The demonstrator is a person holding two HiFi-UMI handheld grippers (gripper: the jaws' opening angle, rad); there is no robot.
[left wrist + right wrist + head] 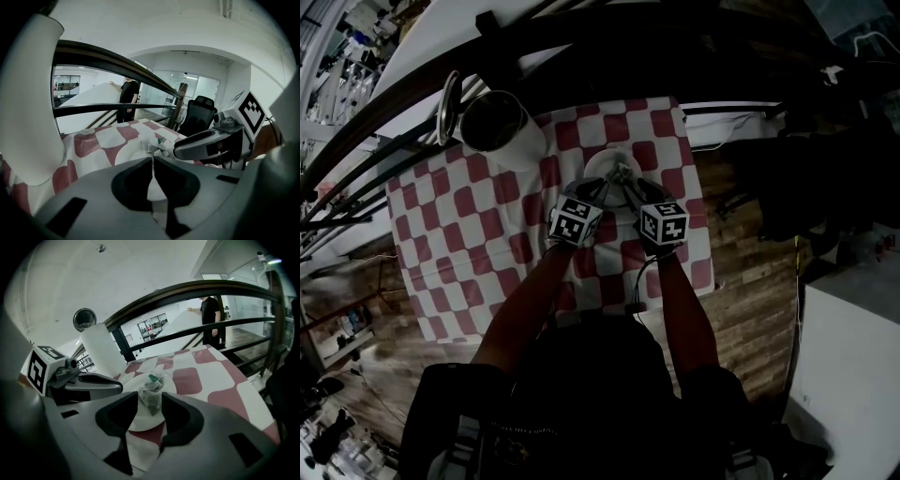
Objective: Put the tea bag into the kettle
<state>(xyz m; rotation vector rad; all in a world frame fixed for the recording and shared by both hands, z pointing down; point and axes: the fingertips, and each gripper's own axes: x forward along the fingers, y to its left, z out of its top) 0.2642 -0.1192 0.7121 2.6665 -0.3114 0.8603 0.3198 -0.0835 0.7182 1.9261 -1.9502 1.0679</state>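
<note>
The tea bag, crumpled with a green tag, lies on a white plate on the checkered cloth. My right gripper is open, and the tea bag sits between its two jaws just above the plate. My left gripper is shut with nothing seen in it; it hovers at the plate's near edge, with the tea bag just beyond its tips. The tall white kettle stands open-topped at the table's far left corner. It looms close on the left in the left gripper view.
The red-and-white cloth covers a small table over a wooden floor. A dark curved railing runs behind the kettle. A person stands far off past the railing, and a black office chair sits beyond the table.
</note>
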